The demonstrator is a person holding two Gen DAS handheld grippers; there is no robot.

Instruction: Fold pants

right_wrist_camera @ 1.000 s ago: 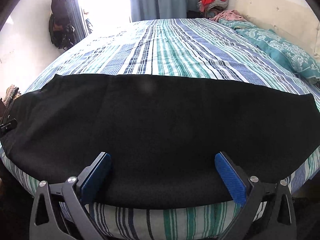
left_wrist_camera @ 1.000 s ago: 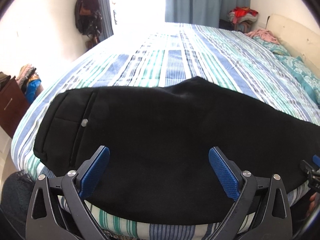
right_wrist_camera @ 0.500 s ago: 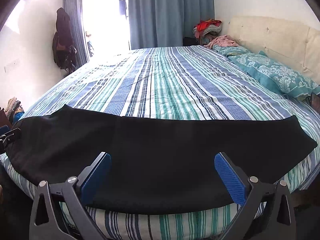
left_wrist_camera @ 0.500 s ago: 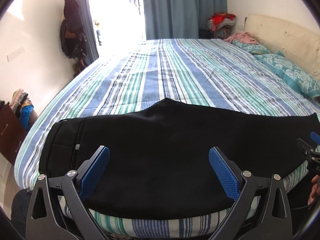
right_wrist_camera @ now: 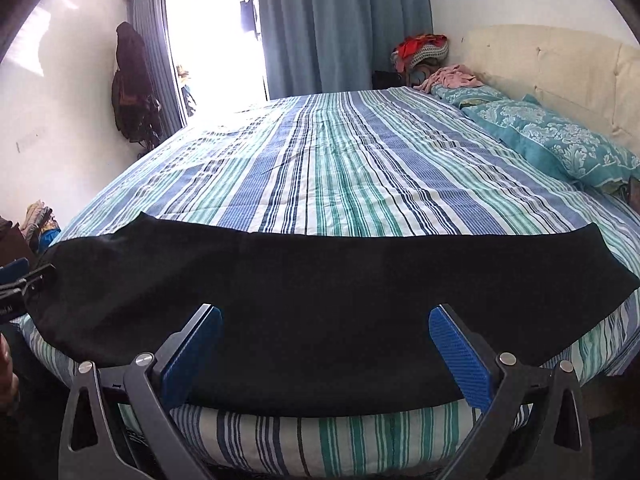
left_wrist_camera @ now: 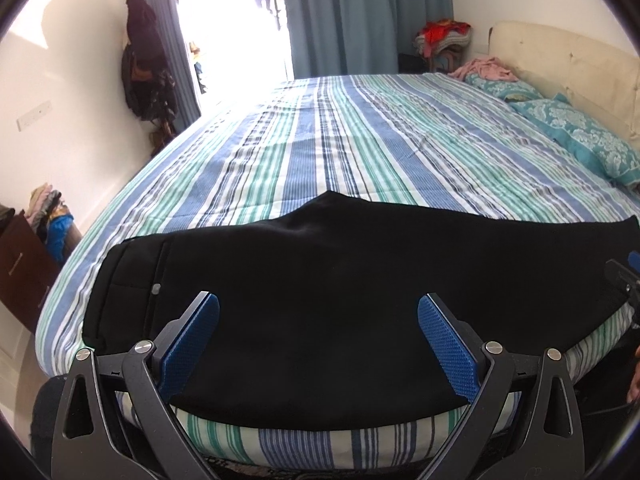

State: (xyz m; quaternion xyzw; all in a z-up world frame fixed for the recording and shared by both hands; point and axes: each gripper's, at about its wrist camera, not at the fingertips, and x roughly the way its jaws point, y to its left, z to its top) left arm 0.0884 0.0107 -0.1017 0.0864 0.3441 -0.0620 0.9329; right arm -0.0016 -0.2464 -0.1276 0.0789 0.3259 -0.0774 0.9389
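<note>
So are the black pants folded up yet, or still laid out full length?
Laid out full length: the black pants stretch across the near edge of the striped bedspread, waistband left, hem right. Legs appear stacked; no crosswise fold.

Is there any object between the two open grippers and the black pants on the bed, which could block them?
Nothing visible does. The black pants lie flat along the near edge of the striped bed, directly ahead of the open left gripper and open right gripper. The pillows and pink cloth lie far off, by the headboard.
</note>
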